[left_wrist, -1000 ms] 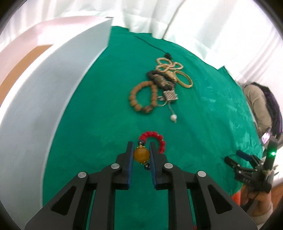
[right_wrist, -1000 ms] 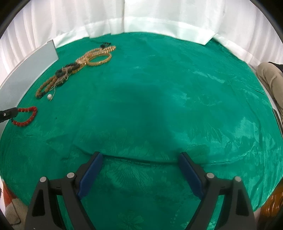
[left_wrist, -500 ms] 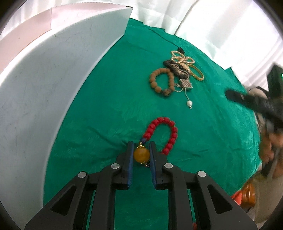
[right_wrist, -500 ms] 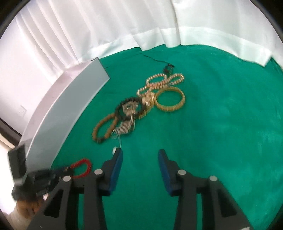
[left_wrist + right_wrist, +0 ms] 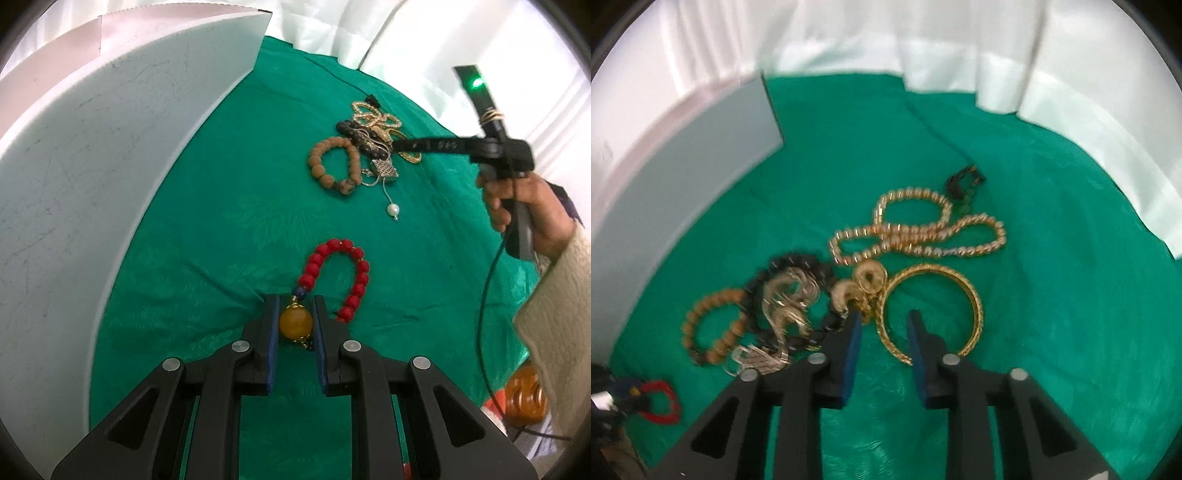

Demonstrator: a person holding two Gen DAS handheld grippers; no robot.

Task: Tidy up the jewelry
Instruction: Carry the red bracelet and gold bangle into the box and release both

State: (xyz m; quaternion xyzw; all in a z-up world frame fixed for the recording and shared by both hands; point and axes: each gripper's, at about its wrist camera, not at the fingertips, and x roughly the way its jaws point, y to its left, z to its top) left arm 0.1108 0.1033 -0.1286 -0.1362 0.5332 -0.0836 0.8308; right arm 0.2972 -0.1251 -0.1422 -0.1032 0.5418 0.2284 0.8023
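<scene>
My left gripper (image 5: 295, 306) is shut on the amber bead (image 5: 295, 322) of a red bead bracelet (image 5: 314, 262), whose loop lies on the green cloth ahead of the fingertips. My right gripper (image 5: 884, 325) hovers over the jewelry pile with its jaws closing. The left rim of a gold bangle (image 5: 971, 295) passes between the tips, and the pads are not pressing on it. In the left wrist view the right gripper (image 5: 400, 144), held by a hand, reaches into the pile. A gold bead chain (image 5: 912, 236), a black bead bracelet (image 5: 798, 262) and a brown bead bracelet (image 5: 713, 299) lie around the bangle.
A white upright board (image 5: 92, 166) curves along the left side of the green cloth (image 5: 240, 184). A pearl pendant (image 5: 393, 209) and a silver filigree charm (image 5: 386, 170) lie at the pile's near edge. White curtains hang behind. An orange object (image 5: 524, 398) sits at the lower right.
My right gripper swung across the cloth to the jewelry pile and its jaws narrowed from wide apart. The left gripper kept its hold on the amber bead and barely shifted.
</scene>
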